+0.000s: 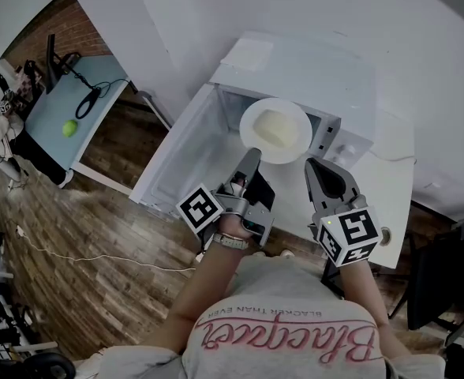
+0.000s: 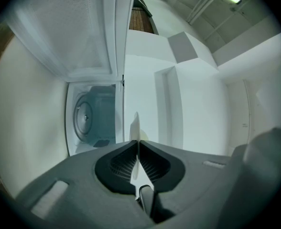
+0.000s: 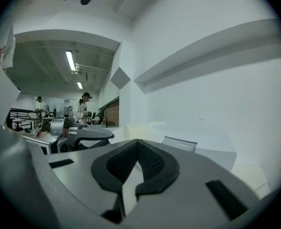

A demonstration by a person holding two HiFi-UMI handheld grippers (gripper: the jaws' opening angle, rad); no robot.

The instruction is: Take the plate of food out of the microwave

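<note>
A white plate (image 1: 289,118) with pale food (image 1: 269,127) on it hangs in front of the open white microwave (image 1: 295,65). My left gripper (image 1: 253,153) is shut on the plate's near rim. In the left gripper view the plate (image 2: 135,128) shows edge-on as a thin white sliver pinched between the pads, and the microwave cavity (image 2: 93,119) lies beyond it at the left. My right gripper (image 1: 316,165) is shut with nothing in it, just right of the plate and apart from it. The right gripper (image 3: 137,143) view shows its jaw tips touching.
The microwave door (image 1: 183,147) hangs open to the left. The microwave stands on a white counter (image 1: 398,181) against a white wall. A blue table (image 1: 74,101) with a green ball (image 1: 70,128) stands far left on the wooden floor. People (image 3: 85,104) stand in the background.
</note>
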